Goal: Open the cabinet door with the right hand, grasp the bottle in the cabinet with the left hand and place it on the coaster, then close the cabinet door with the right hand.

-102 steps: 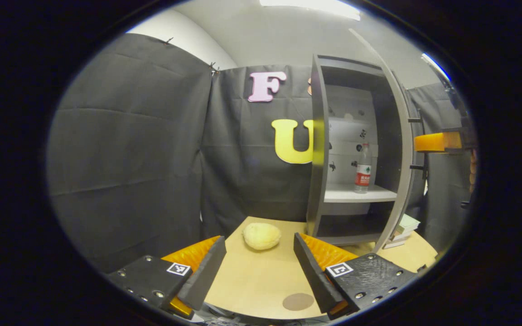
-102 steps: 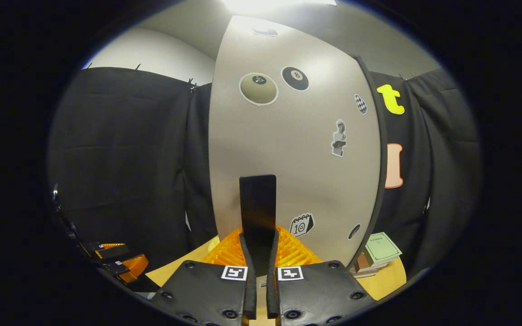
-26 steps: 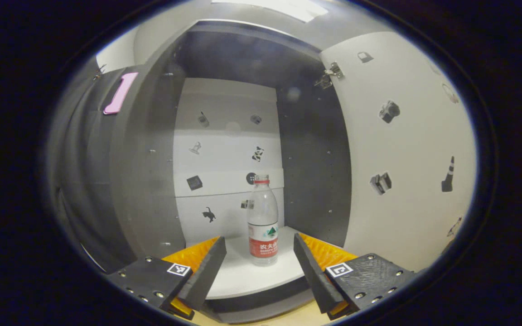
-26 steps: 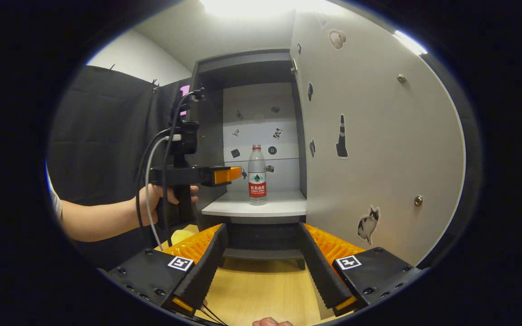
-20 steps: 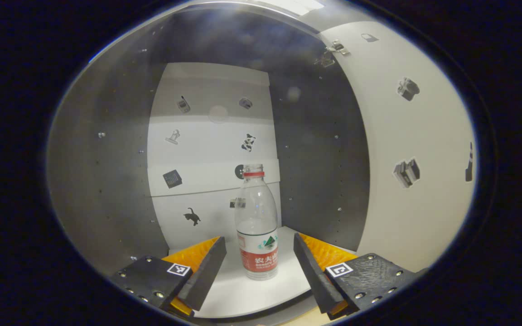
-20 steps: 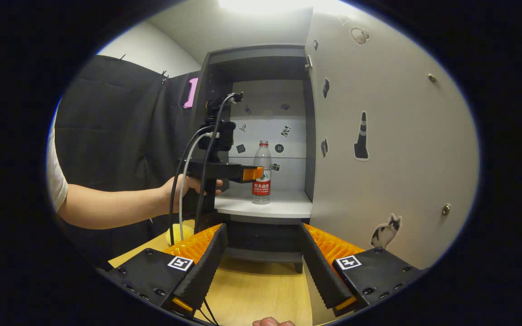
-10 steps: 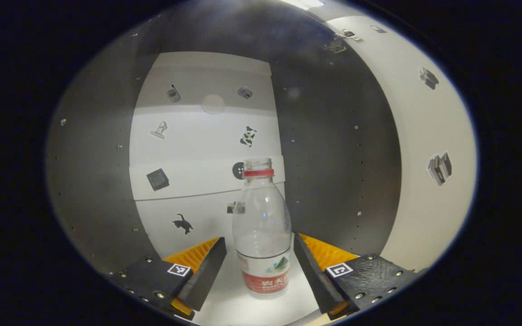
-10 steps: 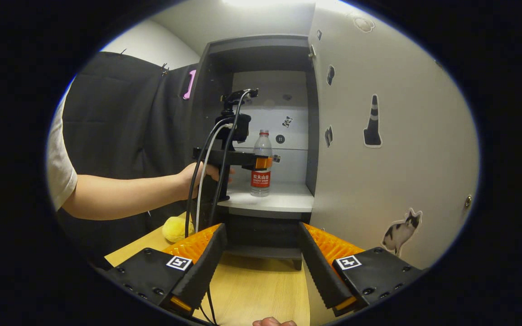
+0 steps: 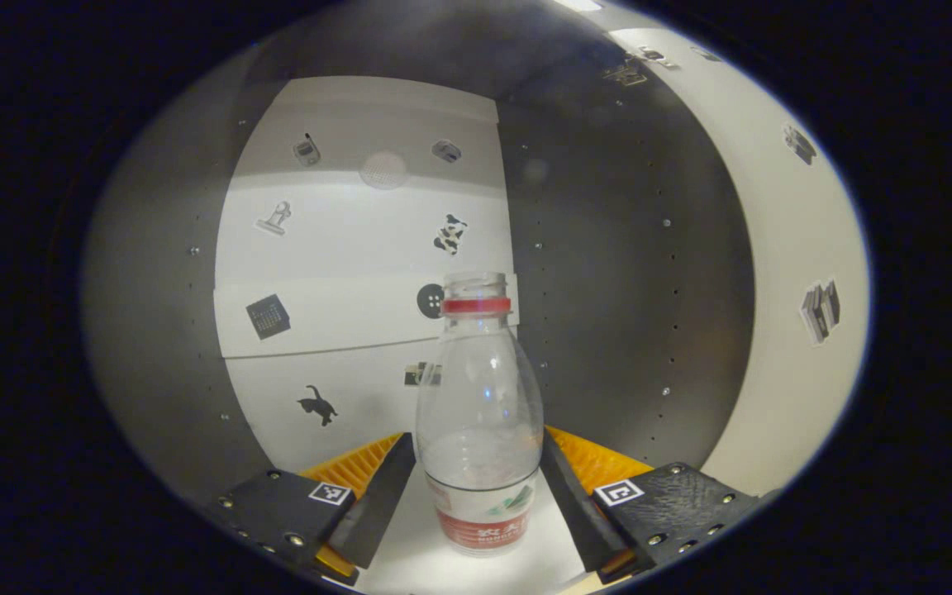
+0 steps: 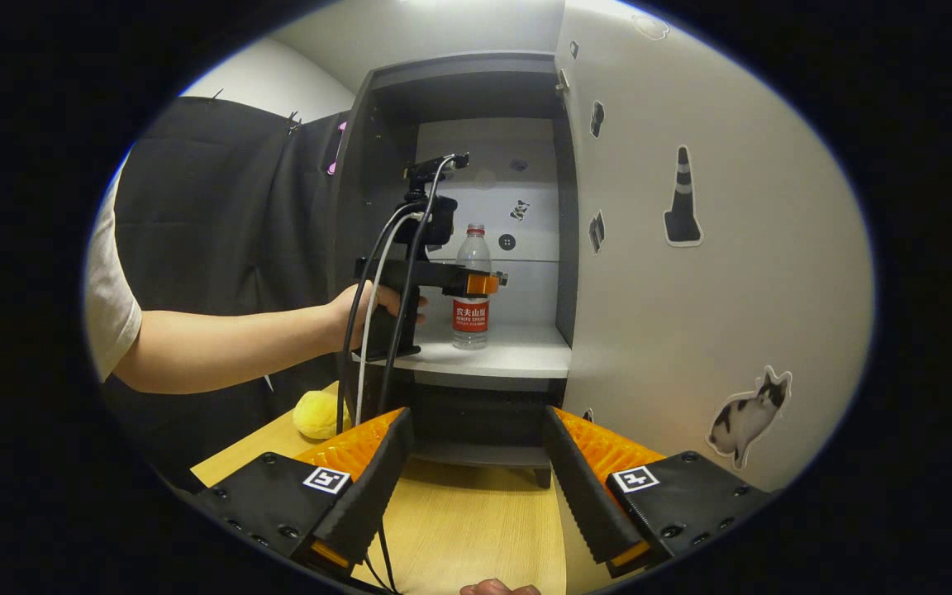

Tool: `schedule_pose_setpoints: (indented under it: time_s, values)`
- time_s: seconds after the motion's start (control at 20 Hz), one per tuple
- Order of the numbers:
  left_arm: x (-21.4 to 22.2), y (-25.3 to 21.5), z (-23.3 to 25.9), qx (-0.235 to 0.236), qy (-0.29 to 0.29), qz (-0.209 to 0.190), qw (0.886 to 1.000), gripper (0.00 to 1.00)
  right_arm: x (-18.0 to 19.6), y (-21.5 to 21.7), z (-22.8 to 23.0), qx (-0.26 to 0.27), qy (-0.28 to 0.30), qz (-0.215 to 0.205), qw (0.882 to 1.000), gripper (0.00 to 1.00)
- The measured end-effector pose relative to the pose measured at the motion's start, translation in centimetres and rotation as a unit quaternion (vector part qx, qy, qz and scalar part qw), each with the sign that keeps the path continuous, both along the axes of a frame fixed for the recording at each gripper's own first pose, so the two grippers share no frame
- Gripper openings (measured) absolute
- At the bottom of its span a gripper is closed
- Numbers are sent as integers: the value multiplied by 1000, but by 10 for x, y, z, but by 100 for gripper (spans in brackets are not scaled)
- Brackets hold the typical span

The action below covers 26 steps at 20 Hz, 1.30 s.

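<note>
The left tool [image 9: 476,496] sits with its fingers apart and the bottle [image 9: 480,413] dead centre between them, upright on the shelf [image 9: 410,570], long axis straight up and across the closing line of the fingers. The fingers [image 9: 373,504] flank the bottle's lower body at label height; the gaps look very thin, and whether either finger already touches is hard to tell. Beyond the bottle comes the cabinet's pale back panel with its stickers, dark side wall to the right of the tool, then the open door [image 9: 798,248] swung out farther right.

Over in the right gripper view, the right tool [image 10: 476,487] hangs back over the bench [image 10: 476,529], fingers spread and empty. Ahead of it, the person's hand [image 10: 364,310] carries the left tool [image 10: 483,284] in on the shelf at the bottle [image 10: 472,289], so the left one is clearly the nearer. The door [image 10: 691,289] stands wide open just right of the right tool. A yellow lump [image 10: 316,413] lies on the bench ahead-left. Judging by this, the squeeze is what comes next; the bottle is already lined up, so no sideways correction looks needed.
</note>
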State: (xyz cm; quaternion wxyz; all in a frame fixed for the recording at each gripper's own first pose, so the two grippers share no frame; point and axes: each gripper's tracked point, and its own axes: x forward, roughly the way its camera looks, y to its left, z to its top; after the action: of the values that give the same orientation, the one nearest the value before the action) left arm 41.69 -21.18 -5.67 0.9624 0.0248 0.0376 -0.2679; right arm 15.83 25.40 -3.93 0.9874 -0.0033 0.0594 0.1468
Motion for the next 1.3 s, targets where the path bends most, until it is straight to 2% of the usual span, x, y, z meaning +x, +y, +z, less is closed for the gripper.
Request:
schedule_pose_setpoints:
  time_s: [0.2,0.5,0.7,0.75,0.9,1.05,1.3]
  values:
    - [-6,2,1,-6,6,-6,1000,74,4,-3,0,-1,-4,-2,1000,99]
    - [-41,17,22,9,-11,-16,1000,76,-4,-5,3,-1,-11,-6,1000,99]
    - [-85,25,34,28,-29,-29,999,74,-13,-7,6,-4,-19,-11,1000,99]
    - [-98,27,36,27,-32,-30,999,76,-16,-10,5,-9,-21,-12,1000,99]
    - [-142,43,36,18,-31,-30,999,74,-24,-11,-1,-13,-16,-11,1000,99]
    - [-182,71,28,22,-32,-16,999,74,-30,-8,-4,-6,-9,-5,1000,99]
    - [-238,132,-4,8,-10,30,999,74,-37,-8,-4,-13,-14,-6,1000,99]
